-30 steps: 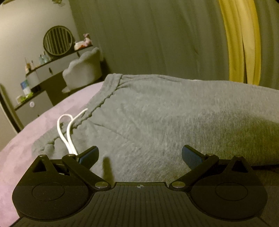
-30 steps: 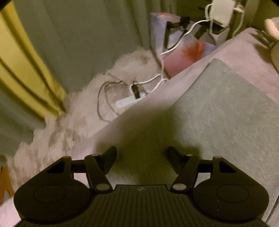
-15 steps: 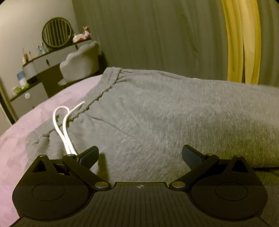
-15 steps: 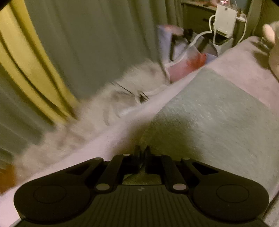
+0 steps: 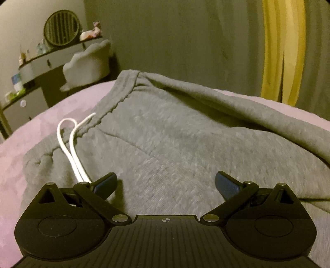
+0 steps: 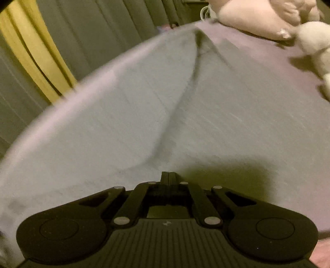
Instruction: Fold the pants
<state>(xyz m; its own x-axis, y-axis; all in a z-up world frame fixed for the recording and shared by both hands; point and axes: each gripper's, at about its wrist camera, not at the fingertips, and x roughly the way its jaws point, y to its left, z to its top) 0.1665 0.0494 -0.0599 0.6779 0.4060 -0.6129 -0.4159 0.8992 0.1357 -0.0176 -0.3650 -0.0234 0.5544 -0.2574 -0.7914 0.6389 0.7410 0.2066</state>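
Now, right gripper jaws clenched on the pants, carry the fold low; left gripper jaws released.

Right wrist view: motion blur is smearing the pants and the bed edge, so the weave and the cloth's left border are dissolving into streaks. The gripper fingertips are pressing together at lower centre; whether cloth is lying between them cannot be told. A pale plush toy is being cropped by the upper right edge. Left wrist view: the pants are running out past the right edge, and the cord is disappearing behind the gripper body at lower left. Small items on the shelf, upper left, are appearing too small and dim to identify.
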